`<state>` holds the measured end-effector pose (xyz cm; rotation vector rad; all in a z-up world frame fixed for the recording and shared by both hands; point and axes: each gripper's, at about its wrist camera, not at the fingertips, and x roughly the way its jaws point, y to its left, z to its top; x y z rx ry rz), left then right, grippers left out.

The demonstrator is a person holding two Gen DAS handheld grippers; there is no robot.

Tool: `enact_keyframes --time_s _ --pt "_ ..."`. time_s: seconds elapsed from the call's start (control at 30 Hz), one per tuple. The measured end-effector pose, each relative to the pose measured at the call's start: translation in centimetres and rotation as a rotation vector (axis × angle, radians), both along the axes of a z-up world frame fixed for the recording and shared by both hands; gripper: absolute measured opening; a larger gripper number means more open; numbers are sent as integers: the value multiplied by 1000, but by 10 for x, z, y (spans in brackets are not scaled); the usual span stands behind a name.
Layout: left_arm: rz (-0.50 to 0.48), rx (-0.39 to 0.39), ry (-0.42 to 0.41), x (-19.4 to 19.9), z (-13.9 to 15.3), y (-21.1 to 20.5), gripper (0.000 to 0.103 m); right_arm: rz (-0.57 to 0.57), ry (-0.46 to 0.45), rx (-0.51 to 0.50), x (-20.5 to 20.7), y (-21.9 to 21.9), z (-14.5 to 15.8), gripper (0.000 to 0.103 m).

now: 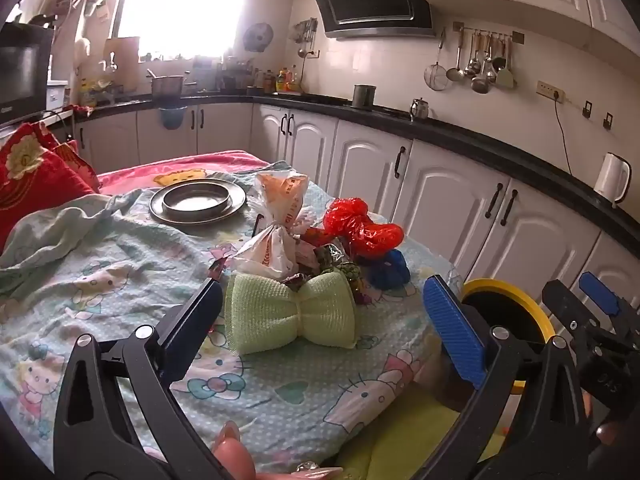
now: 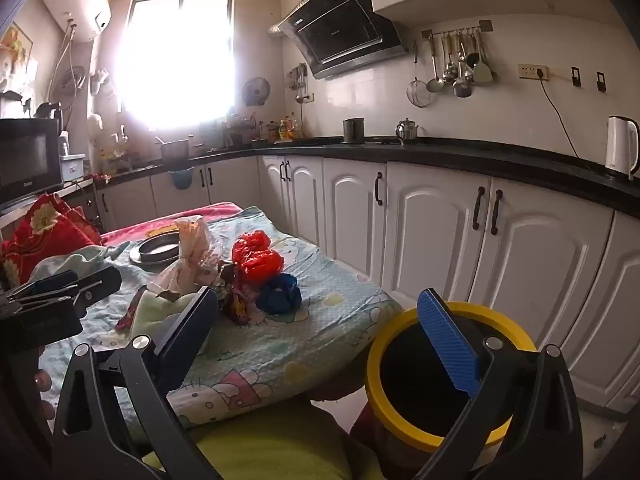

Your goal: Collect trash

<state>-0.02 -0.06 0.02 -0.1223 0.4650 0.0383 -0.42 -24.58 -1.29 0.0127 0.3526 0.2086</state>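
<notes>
A pile of trash lies on the cloth-covered table (image 1: 100,292): a pale green bow-shaped sponge (image 1: 290,316), a knotted white and orange bag (image 1: 276,224), a red plastic bag (image 1: 360,226), a blue crumpled bag (image 1: 390,268) and small wrappers (image 1: 340,264). My left gripper (image 1: 324,320) is open, its fingers either side of the sponge, just short of it. My right gripper (image 2: 324,328) is open and empty, at the table's right front edge above a yellow-rimmed bin (image 2: 448,376). The red bag (image 2: 256,258) and blue bag (image 2: 280,294) also show in the right wrist view.
A metal plate with a round tin (image 1: 198,202) sits at the table's far side. A red floral cushion (image 1: 28,176) lies at the left. White cabinets (image 2: 436,232) under a black counter run along the right, with a white kettle (image 2: 620,146).
</notes>
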Motion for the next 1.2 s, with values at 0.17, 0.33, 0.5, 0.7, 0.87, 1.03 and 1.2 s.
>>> enact_keyframes --time_s 0.17,0.33,0.5,0.7,0.87,1.03,1.2 --pt "8 -16 -4 -2 1 1 92 -2 3 -5 -1 0 3 97" --pt "-8 -15 -3 -2 3 0 92 1 10 -3 4 8 -4 97" --pt "-19 -12 -2 -1 3 -5 92 -2 12 3 5 1 -6 97" --pt "-25 -18 1 -3 3 -6 92 -4 15 5 8 1 -6 97" --pt "-25 -19 3 -3 3 -7 92 -11 18 8 6 -1 -4 97" --pt "-26 -18 3 -3 2 -6 92 -11 19 9 6 -1 -5 97" --pt "-24 -19 3 -3 2 -7 92 -13 19 11 6 -2 -5 97"
